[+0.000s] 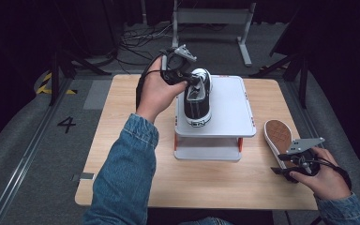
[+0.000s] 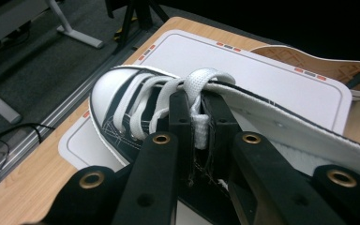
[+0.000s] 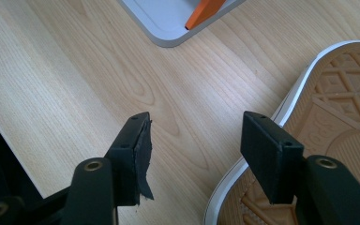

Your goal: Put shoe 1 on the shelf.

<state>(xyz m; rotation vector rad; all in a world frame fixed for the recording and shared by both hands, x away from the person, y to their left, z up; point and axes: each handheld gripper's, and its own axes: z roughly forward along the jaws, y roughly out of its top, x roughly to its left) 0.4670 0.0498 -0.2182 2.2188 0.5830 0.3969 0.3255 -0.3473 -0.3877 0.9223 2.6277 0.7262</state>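
- We see the person's left forearm, in a blue denim sleeve, reaching forward over the light wooden table [image 1: 122,117], the wrist bent so the left gripper [image 1: 193,80] points to the right at the far end of a shoe.
- The left gripper's black jaws are closed tight on a strand of white lace [image 2: 199,123] of the black canvas sneaker with a white rubber toe cap [image 1: 198,97]; in the left gripper view the lace runs up between the two pads.
- That sneaker stands upright on the flat white top of a raised stand with orange legs [image 1: 232,105], its heel toward the person and its toe toward the far edge, lying along the stand's left side.
- The right hand [image 1: 326,176] rests low at the near right corner of the table, holding the right gripper [image 3: 194,154] with its jaws wide apart and nothing between them, over bare wood.
- A second sneaker, turned over with its tan patterned rubber sole [image 1: 278,137] facing up, lies just beside the right gripper; its white rim sits next to the right-hand jaw.
- The right half of the stand's top is bare, and open wood stretches along the near edge of the table between the two arms.
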